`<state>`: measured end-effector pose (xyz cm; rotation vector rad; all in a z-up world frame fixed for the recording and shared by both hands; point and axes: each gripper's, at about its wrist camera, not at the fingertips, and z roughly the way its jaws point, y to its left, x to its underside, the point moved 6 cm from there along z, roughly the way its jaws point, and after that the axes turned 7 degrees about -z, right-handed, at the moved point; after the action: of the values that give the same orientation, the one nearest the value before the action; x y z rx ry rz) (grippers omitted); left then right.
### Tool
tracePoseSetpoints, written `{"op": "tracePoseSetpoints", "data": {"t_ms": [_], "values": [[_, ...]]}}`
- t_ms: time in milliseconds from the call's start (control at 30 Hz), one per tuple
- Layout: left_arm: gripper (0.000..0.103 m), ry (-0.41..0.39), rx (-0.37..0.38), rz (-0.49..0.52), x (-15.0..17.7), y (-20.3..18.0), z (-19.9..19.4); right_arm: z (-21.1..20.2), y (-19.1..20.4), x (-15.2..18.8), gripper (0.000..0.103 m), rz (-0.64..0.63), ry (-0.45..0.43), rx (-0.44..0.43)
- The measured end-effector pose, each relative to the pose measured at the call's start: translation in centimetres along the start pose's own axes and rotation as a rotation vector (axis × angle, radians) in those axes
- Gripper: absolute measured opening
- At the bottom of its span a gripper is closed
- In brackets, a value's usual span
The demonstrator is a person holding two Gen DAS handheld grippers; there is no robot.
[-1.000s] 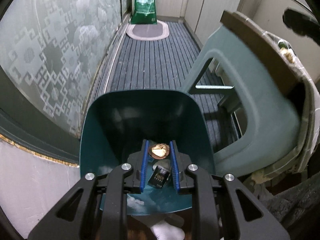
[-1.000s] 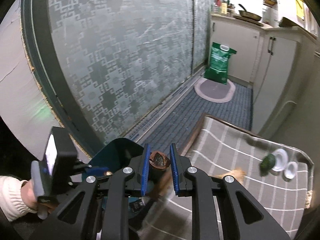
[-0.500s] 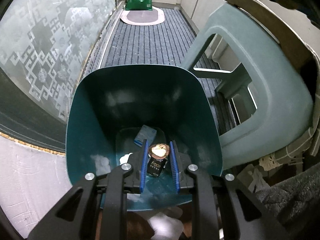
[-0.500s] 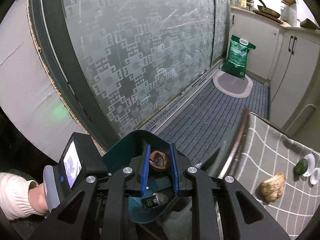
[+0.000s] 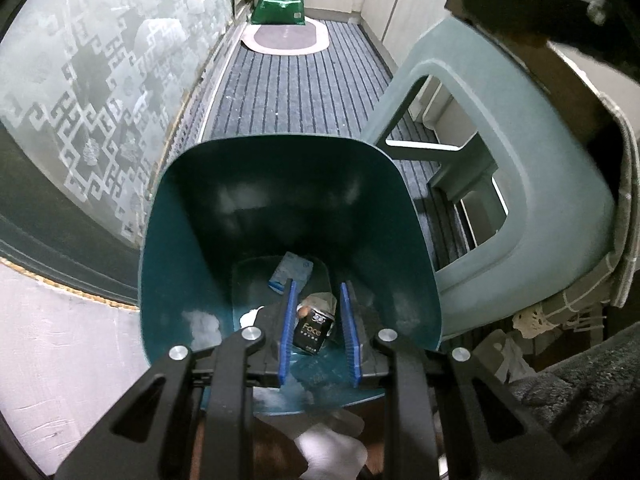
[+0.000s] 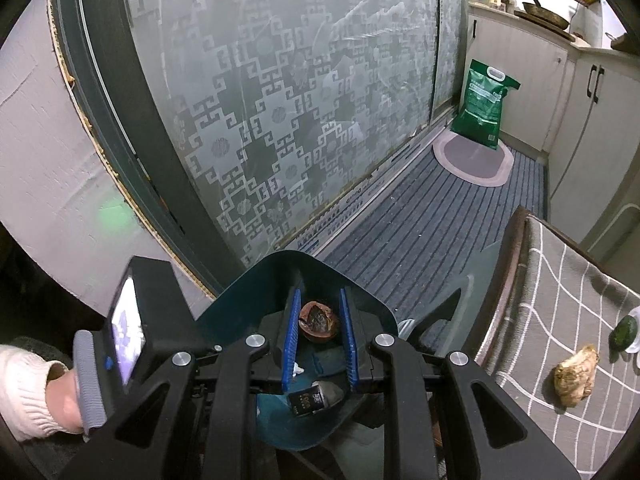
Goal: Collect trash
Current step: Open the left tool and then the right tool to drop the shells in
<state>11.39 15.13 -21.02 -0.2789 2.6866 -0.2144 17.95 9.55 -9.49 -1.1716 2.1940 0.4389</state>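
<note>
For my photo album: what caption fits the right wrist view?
Right gripper holds a brown husk above the teal bin.

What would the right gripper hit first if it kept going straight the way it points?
Probably the teal bin: the right gripper, shut on a brown shell, points down into its mouth, though depth is unclear.

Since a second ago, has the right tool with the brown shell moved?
Yes. The right tool left the checked tablecloth and now holds the brown shell over the teal bin.
</note>
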Motion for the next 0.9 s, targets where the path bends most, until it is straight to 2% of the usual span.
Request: {"op": "tracePoseSetpoints", "data": {"t_ms": [133,400,633,900], "values": [[0.024,-0.04,-0.001,-0.013,-0.3,0.6,-1.8,0.6,0.3,0.1,0.02,0.006,0.009,-0.009],[0.017,-0.184,-0.013,-0.042,-1.7,1.8,-7.9,2.7,1.6,0.6,0.019,-0.013,0.051,-0.017],[0.014,-0.274,-0.013,-0.066,-2.6,2.2,-12.5,5.0,2.7,1.3,0.019,-0.027,0.102,-0.03],[0.014,-0.346,0.012,-0.095,-3.5,2.4,-15.7,9.1,4.5,4.0,0.02,-0.067,0.226,-0.03]]}}
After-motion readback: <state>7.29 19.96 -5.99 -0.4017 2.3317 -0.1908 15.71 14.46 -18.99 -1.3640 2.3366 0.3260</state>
